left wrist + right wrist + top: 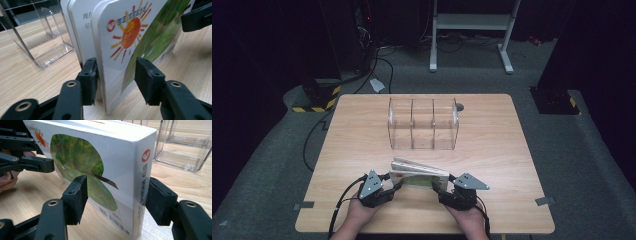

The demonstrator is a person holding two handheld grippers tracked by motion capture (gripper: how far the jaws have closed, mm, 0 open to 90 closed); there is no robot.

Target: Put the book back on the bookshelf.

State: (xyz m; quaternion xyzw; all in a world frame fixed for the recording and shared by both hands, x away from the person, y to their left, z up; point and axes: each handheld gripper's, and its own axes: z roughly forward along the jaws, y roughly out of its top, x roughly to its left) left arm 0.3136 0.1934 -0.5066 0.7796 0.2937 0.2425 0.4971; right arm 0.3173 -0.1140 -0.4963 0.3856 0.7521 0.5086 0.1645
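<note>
Book (140, 37) upright on table between both claws; left claw (116, 77) apart, one pad touching; right claw (116, 200) apart.

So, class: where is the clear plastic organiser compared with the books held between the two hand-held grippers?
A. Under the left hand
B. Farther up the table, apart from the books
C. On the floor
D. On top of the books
B: the clear plastic organiser stands mid-table, with bare wood between it and the books.

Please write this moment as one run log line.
book standing on table | left claw astride its cover, open | right claw astride spine, grip unclear | organizer empty
</note>
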